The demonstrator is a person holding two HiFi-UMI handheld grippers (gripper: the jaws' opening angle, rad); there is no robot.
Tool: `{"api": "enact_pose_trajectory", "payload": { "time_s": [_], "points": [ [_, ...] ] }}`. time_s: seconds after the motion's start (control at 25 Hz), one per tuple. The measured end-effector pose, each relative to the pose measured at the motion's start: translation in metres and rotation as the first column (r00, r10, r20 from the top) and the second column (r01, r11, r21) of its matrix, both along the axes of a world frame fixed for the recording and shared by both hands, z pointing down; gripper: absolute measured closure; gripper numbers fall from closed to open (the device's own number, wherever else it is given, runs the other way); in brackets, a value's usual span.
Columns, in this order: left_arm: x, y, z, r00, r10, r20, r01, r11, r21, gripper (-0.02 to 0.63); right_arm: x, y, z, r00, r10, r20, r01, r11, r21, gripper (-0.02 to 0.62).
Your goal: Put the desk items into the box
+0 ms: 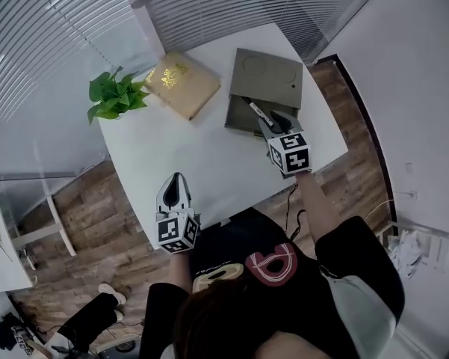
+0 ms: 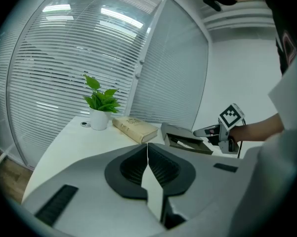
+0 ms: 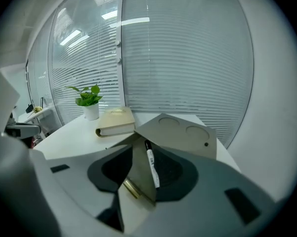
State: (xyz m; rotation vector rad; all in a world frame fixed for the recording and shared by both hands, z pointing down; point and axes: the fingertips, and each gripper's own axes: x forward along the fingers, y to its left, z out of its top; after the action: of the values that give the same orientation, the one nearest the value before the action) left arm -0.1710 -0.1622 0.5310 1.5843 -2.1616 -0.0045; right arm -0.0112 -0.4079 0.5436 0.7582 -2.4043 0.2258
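Observation:
A grey box [image 1: 240,123] stands open at the table's far right, its lid [image 3: 185,135] folded back. Inside lies a white marker pen with a black cap [image 3: 152,166], and beside it a small brass-coloured piece [image 3: 131,188]. My right gripper [image 1: 273,123] hangs over the box's near edge. It is open, the jaws stand apart, and the pen rests on the box floor below the gap, not pinched. My left gripper [image 1: 176,181] hovers over the table's near edge, shut and empty; in the left gripper view its pads [image 2: 147,154] meet in a line.
A tan book [image 1: 181,84] lies at the back of the white table [image 1: 179,144], left of the box. A potted green plant [image 1: 113,97] stands at the far left corner. Blinds over a glass wall rise behind the table. Wooden floor surrounds it.

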Motion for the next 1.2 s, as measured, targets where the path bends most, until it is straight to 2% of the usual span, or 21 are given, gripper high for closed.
{"api": "enact_pose_trajectory", "payload": {
  "time_s": [0.24,0.76,0.96,1.2],
  "points": [
    [0.003,0.002,-0.003,0.998,0.058,-0.013,-0.057,0.998,0.023,0.588,0.022,0.029,-0.013,0.992,0.082,0.091,-0.084,0.996,0.018,0.454],
    [0.031,0.009,-0.001,0.975,0.222,0.003,-0.222,0.975,0.022,0.588,0.055,0.112,-0.001,0.985,0.145,0.091,-0.149,0.988,0.044,0.570],
    [0.042,0.014,-0.004,0.965,0.263,0.007,-0.263,0.964,0.030,0.588,0.067,0.125,0.002,0.970,0.225,0.096,-0.230,0.972,0.046,0.584],
    [0.047,0.025,-0.005,0.961,0.276,0.008,-0.276,0.960,0.042,0.588,0.075,0.137,0.000,0.960,0.260,0.109,-0.267,0.961,0.064,0.584]
  ]
}}
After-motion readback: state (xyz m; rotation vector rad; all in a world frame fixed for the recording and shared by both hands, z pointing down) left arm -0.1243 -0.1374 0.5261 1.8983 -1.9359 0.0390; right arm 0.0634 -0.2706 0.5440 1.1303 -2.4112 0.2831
